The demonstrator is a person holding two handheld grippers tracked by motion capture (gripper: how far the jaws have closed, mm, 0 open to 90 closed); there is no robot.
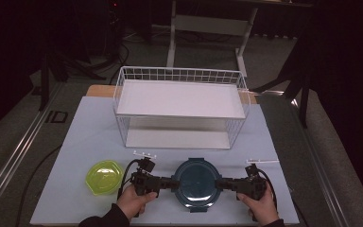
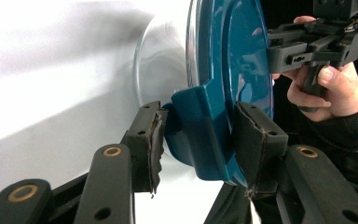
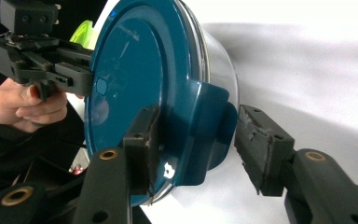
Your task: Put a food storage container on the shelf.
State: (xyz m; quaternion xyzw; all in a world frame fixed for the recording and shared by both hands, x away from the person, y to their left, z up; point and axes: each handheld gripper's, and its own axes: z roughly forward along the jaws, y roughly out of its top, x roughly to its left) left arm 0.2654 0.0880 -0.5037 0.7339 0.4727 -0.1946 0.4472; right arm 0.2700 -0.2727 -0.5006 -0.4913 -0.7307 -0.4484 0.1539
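Lidded teal container (image 1: 197,183) sits on worktop (image 1: 90,137) in front of wire rack (image 1: 179,106). Left claw (image 2: 200,140) pinches its lid tab; right claw (image 3: 193,140) half-spread around opposite tab, not clamped. Nothing lifted yet.

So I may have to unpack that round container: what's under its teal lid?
Under the teal lid a clear container wall shows, resting on the white table. The lid covers the opening, so any contents cannot be told.
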